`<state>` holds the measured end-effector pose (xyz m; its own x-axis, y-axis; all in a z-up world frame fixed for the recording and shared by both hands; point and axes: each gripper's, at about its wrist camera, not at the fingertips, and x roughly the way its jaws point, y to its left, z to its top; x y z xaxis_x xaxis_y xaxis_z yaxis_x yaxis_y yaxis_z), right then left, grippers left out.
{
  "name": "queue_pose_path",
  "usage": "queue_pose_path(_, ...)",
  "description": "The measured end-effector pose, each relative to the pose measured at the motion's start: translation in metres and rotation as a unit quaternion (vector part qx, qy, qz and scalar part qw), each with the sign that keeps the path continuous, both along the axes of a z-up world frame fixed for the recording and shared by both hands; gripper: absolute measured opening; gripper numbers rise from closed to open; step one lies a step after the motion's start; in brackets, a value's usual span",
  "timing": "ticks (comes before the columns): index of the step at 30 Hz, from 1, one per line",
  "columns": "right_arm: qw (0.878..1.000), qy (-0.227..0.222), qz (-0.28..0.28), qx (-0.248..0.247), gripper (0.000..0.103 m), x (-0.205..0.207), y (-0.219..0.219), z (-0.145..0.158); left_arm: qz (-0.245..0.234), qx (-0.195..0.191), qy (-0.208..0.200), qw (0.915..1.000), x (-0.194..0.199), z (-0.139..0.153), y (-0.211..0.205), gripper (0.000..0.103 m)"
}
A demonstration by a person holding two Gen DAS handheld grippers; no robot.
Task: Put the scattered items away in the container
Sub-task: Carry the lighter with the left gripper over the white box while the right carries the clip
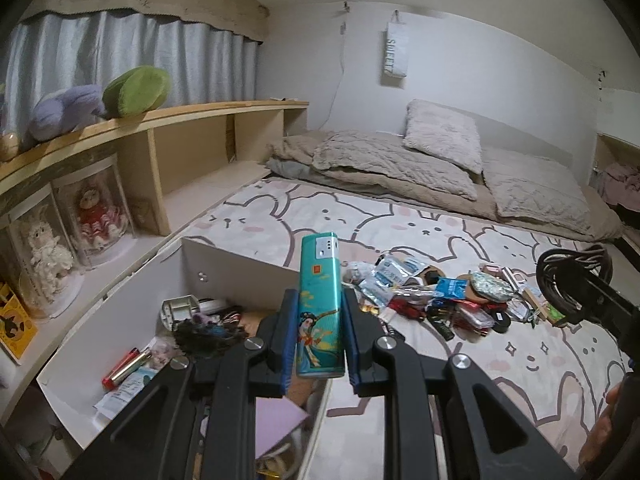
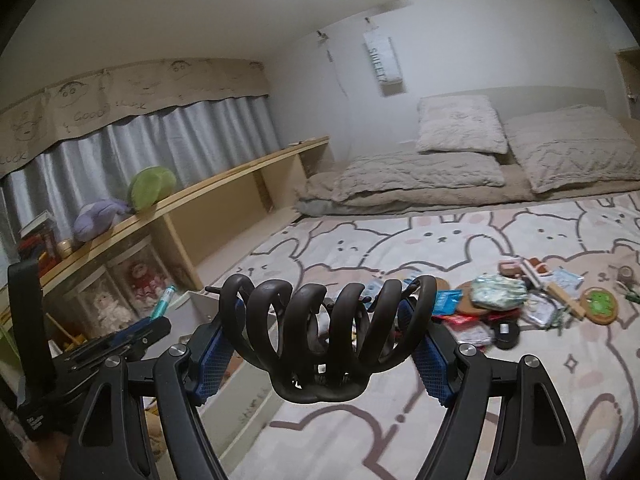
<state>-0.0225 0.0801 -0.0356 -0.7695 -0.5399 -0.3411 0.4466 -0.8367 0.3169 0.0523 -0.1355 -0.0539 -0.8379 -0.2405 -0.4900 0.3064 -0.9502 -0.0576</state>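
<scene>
My left gripper (image 1: 318, 320) is shut on a tall teal lighter-shaped case (image 1: 320, 304) with a painted figure, held upright over the right rim of the white storage box (image 1: 232, 258). The box holds a red and gold tube (image 1: 124, 368), a dark tangle and small packets. My right gripper (image 2: 324, 328) is shut on a large black hair claw clip (image 2: 320, 328), teeth pointing up; it also appears at the right edge of the left wrist view, the clip (image 1: 568, 276) above the bedsheet. A pile of scattered items (image 1: 444, 300) (image 2: 500, 308) lies on the bunny-print sheet.
A wooden shelf (image 1: 168, 120) runs along the left with plush toys (image 1: 136, 90) on top and dolls in clear cases (image 1: 96, 216) below. Folded beige quilts and pillows (image 1: 440, 148) lie at the far end of the bed. The left gripper (image 2: 132, 332) shows at the left of the right wrist view.
</scene>
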Motion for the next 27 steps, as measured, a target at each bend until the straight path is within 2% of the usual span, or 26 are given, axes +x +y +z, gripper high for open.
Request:
queue_pose_path(12,0.999,-0.013,0.048,-0.006,0.079,-0.005,-0.055,-0.005,0.027,0.009,-0.006,0.9996,0.015,-0.007,-0.049,0.021)
queue_pose_path(17,0.998,-0.02,0.061,-0.017,0.079,-0.007,-0.068,-0.007,0.039,-0.006,-0.01,0.9992,0.023,-0.006,-0.068,0.021)
queue_pose_path(27,0.996,-0.026,0.088,-0.006,0.079,-0.011,-0.095,-0.012,0.068,-0.002,-0.016,0.9976,0.041,-0.009,-0.112,0.021)
